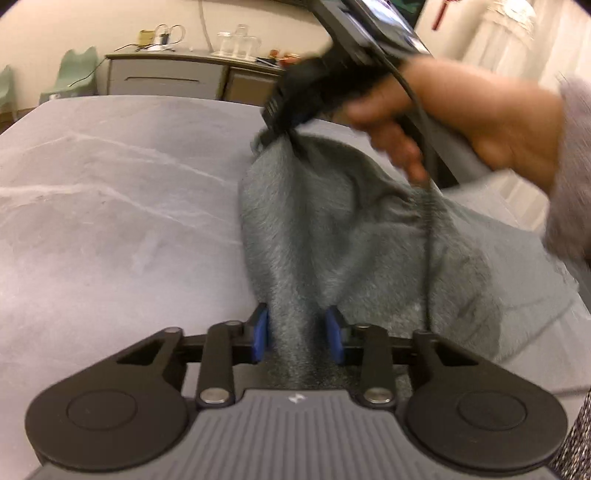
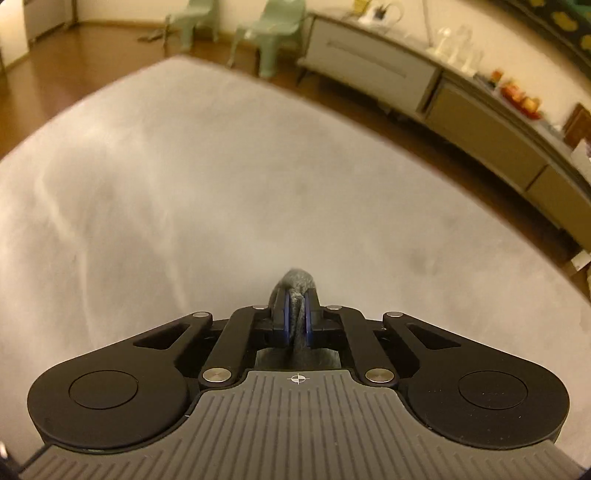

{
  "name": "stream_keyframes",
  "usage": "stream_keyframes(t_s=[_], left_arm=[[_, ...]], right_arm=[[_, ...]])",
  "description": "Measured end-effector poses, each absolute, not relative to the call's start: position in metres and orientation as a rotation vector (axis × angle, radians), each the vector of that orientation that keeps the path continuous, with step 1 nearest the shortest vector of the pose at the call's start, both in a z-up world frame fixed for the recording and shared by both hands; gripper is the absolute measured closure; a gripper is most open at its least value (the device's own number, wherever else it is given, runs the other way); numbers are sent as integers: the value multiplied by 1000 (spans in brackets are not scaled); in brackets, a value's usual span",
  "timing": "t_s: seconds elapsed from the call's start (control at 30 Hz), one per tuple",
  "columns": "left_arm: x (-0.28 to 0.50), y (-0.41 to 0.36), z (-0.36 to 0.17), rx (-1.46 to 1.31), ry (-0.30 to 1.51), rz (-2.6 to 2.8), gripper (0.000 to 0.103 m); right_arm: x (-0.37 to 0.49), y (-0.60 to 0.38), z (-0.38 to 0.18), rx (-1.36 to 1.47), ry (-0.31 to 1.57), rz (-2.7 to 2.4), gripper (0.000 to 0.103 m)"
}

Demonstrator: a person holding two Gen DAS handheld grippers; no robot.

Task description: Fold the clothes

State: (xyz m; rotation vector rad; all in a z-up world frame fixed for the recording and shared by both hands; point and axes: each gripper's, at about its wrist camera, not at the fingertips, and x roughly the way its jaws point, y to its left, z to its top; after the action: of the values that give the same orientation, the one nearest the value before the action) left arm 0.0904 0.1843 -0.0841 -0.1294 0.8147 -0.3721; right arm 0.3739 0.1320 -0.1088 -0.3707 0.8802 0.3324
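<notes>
A fuzzy dark grey garment (image 1: 332, 229) lies partly on the pale grey bed surface (image 1: 110, 221), with one part stretched up between the two grippers. My left gripper (image 1: 297, 325) has a bunched fold of it between its blue pads, and both pads press on the cloth. My right gripper (image 1: 275, 127), blurred and held by a person's hand (image 1: 461, 114), pinches the garment's raised upper end. In the right wrist view that gripper (image 2: 295, 317) is shut on a small roll of the grey garment (image 2: 295, 280) above the bed surface (image 2: 184, 184).
A black cable (image 1: 428, 240) hangs from the right gripper across the garment. Beyond the bed's far edge stand a low grey cabinet (image 2: 369, 70) with glass jars (image 1: 240, 40) on top, green plastic chairs (image 2: 273, 33) and a wooden floor (image 2: 332, 110).
</notes>
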Motion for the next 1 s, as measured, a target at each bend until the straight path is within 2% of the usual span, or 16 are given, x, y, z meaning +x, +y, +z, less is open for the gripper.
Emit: stream_keyframes(t_s=[0.13, 0.23, 0.33, 0.37, 0.4, 0.5, 0.63, 0.67, 0.7, 0.77, 0.83, 0.9, 0.97, 1.0], left_arm=[[89, 187, -83, -125, 814, -376, 74], [91, 190, -85, -133, 821, -375, 73], [94, 195, -85, -166, 824, -375, 71], [95, 197, -85, -180, 825, -374, 71], [95, 195, -84, -167, 822, -372, 66], [92, 187, -83, -98, 812, -362, 64], [85, 189, -72, -83, 778, -347, 63], [88, 196, -64, -113, 762, -339, 59], [91, 204, -56, -153, 744, -330, 48], [104, 216, -45, -211, 737, -314, 33], [128, 218, -44, -230, 784, -303, 33], [147, 213, -60, -258, 861, -325, 37], [157, 201, -79, -268, 934, -349, 42], [159, 195, -85, -273, 936, -365, 49]], right_arm=[[380, 131, -105, -367, 822, 294, 103], [384, 119, -86, -243, 758, 333, 103], [356, 93, -64, -132, 705, 343, 78], [341, 82, -57, -105, 692, 338, 61], [327, 72, -50, -78, 679, 334, 52], [262, 37, -49, -91, 653, 326, 51], [203, -6, -106, -228, 797, 277, 51], [198, -18, -119, -256, 820, 235, 50], [196, -27, -121, -238, 812, 216, 44], [198, -33, -109, -180, 783, 208, 43], [211, -14, -83, -210, 711, 246, 37], [230, 11, -58, -243, 641, 293, 13], [261, 46, -45, -258, 643, 365, 4], [279, 63, -43, -268, 666, 395, 4]])
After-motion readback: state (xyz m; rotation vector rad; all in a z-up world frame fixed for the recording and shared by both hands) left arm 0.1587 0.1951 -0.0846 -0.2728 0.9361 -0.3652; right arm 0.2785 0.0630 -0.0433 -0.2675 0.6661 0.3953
